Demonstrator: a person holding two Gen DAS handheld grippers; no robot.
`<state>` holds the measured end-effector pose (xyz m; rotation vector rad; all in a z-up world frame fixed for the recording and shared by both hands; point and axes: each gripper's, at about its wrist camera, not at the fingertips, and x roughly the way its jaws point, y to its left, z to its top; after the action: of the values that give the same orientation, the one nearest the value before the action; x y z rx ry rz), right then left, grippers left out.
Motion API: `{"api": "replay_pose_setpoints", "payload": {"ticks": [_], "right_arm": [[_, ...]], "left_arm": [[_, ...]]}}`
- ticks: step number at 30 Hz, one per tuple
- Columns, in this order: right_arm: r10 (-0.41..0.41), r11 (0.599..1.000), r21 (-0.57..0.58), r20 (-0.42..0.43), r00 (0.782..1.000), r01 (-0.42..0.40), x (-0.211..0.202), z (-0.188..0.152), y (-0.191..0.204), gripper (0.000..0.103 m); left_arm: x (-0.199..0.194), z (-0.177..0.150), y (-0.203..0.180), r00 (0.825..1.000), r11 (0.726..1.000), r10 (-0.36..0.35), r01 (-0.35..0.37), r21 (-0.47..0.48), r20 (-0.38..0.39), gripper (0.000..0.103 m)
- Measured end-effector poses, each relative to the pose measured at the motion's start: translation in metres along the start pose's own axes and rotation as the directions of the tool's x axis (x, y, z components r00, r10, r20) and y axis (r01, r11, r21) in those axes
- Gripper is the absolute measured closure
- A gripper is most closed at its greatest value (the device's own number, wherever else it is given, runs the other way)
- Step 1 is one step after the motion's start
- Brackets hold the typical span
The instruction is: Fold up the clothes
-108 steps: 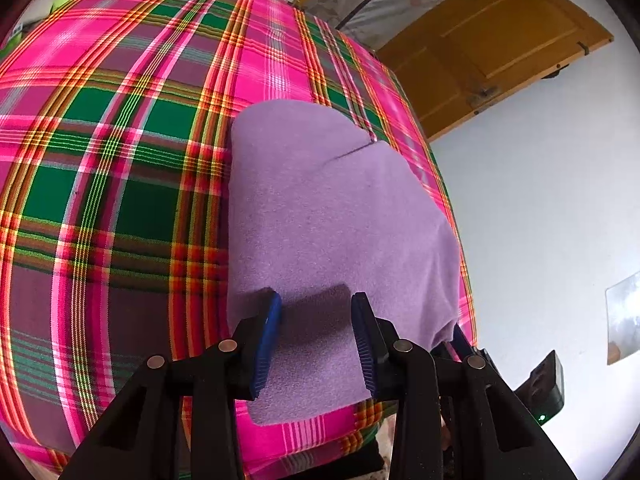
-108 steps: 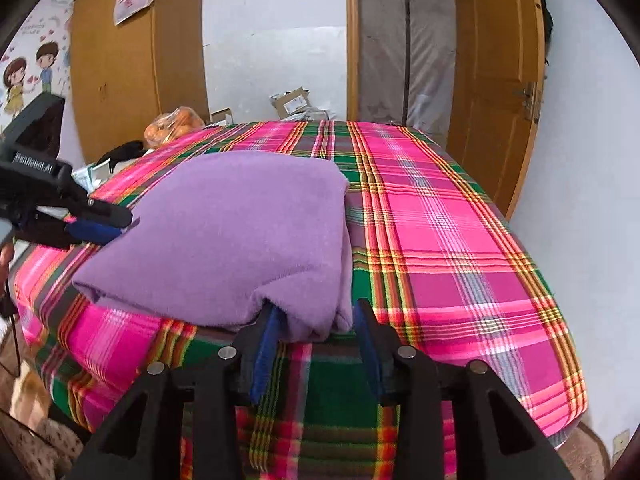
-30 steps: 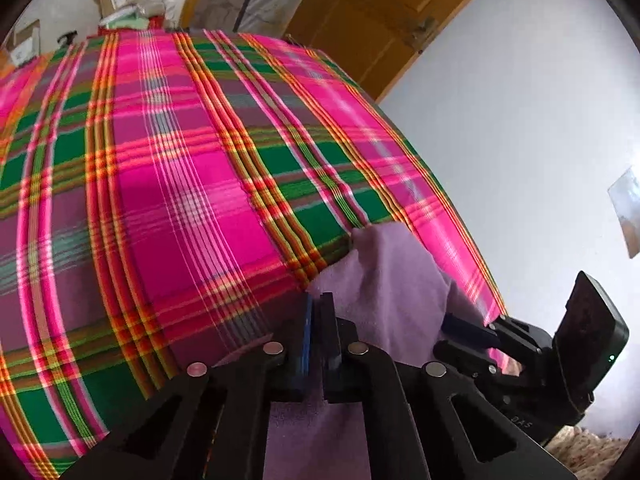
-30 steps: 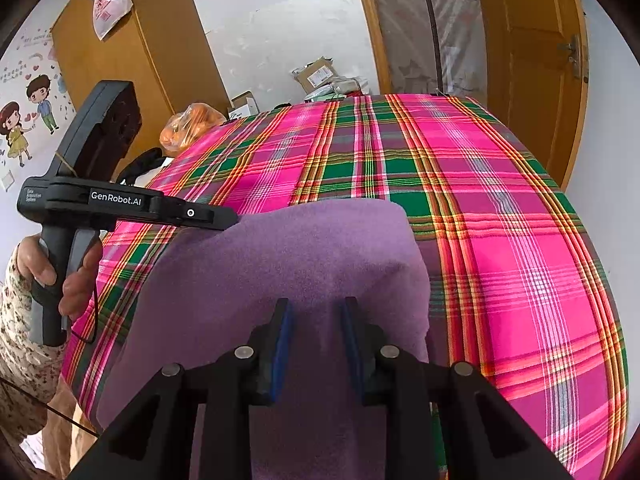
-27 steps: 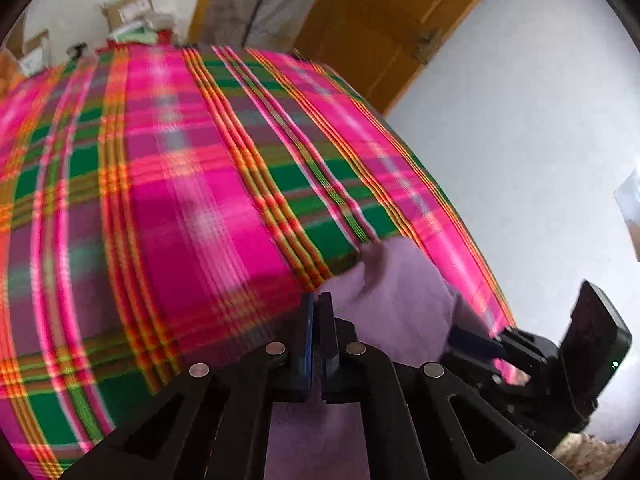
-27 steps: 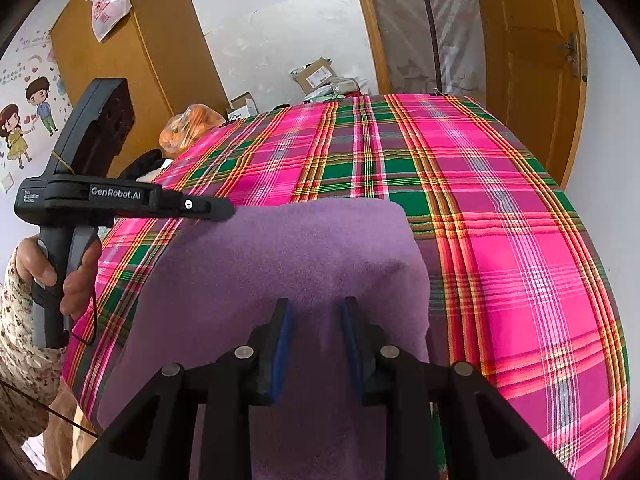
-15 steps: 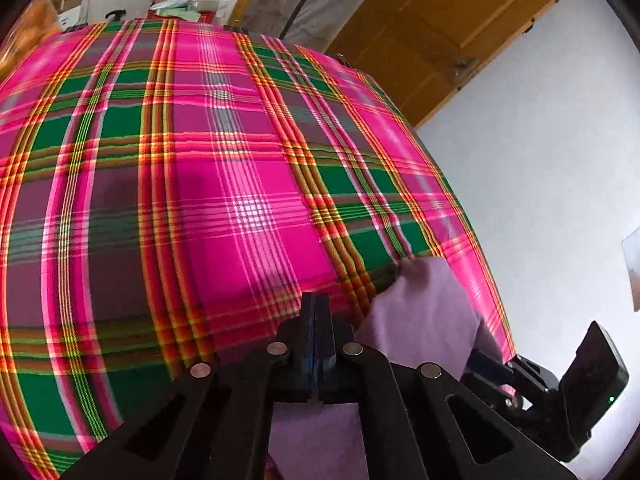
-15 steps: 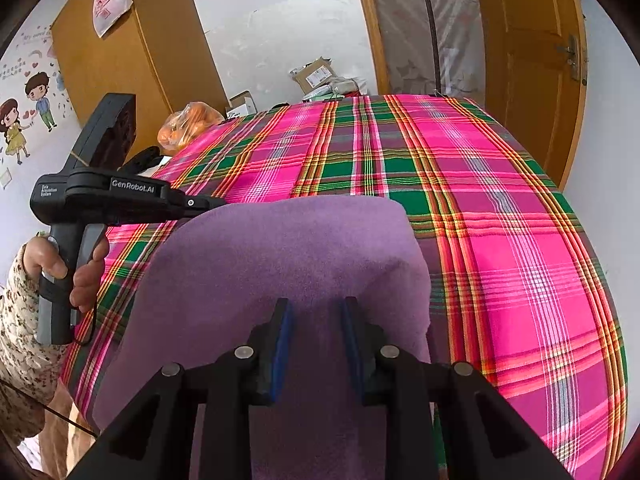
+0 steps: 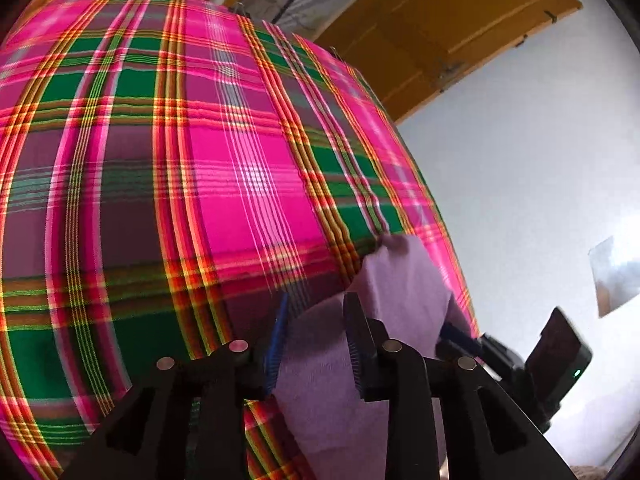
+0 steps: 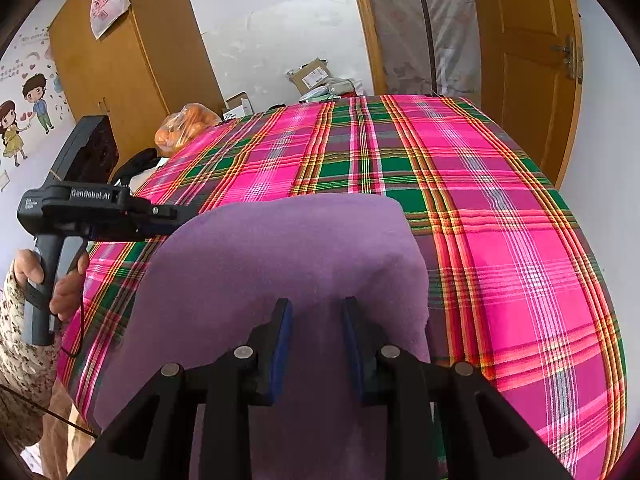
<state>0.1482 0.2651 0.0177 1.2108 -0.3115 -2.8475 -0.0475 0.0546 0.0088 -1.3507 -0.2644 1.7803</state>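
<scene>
Both tongs stand parted: left tongs and right tongs over purple cloth, low on the plaid worktop

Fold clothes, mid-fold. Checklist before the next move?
1. Left claw released: ok. Jaws stand apart, with the purple cloth lying between them unpinched.
2. Right claw grip on the cloth: cannot tell. Jaws are partly apart and cloth fills the gap.
3. Plaid cover beyond the cloth is free of objects: ok.
4. Claws are spaced apart, one at each side of the cloth: ok.
5. Cloth's near edge is fully on the cover: cannot tell, the claws hide it.
</scene>
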Motion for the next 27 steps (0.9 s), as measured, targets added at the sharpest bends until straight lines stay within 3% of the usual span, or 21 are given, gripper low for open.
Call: {"api": "replay_pose_setpoints", "payload": {"ticks": [5,7,9,14,16,18,20,27], "right_arm": [[-0.002,1.000,0.000,-0.001,1.000,0.002,0.001,0.001,0.001,0.077],[-0.003,1.000,0.001,0.000,1.000,0.003,0.002,0.000,0.000,0.077],[-0.003,1.000,0.003,0.000,1.000,0.003,0.002,0.000,0.000,0.077],[-0.003,1.000,0.008,0.002,1.000,0.003,0.003,-0.001,0.000,0.076],[-0.004,1.000,0.010,0.002,1.000,0.004,0.003,-0.001,0.000,0.076],[-0.003,1.000,0.010,0.002,1.000,0.003,0.004,-0.002,-0.001,0.076],[-0.003,1.000,0.009,0.002,1.000,0.003,0.005,-0.002,-0.001,0.076],[-0.014,1.000,-0.012,-0.002,1.000,0.014,0.003,-0.002,0.001,0.076]], "left_arm": [[-0.001,-0.001,0.001,1.000,1.000,-0.003,0.003,0.008,-0.002,0.076],[-0.003,-0.004,-0.005,0.999,0.997,0.048,-0.049,0.066,0.009,0.095],[-0.007,-0.005,-0.010,0.996,0.990,0.089,-0.092,0.109,0.033,0.099],[-0.015,-0.003,-0.005,0.992,0.991,0.103,-0.109,0.076,0.076,0.101],[-0.014,-0.003,-0.003,0.983,0.986,0.150,-0.157,0.063,0.102,0.103],[-0.015,-0.002,0.006,0.983,0.987,0.152,-0.155,0.028,0.108,0.103],[-0.016,-0.001,0.016,0.990,0.994,0.104,-0.101,-0.038,0.097,0.103],[-0.035,-0.015,-0.005,0.982,0.993,0.121,-0.122,-0.004,0.142,0.100]]}}
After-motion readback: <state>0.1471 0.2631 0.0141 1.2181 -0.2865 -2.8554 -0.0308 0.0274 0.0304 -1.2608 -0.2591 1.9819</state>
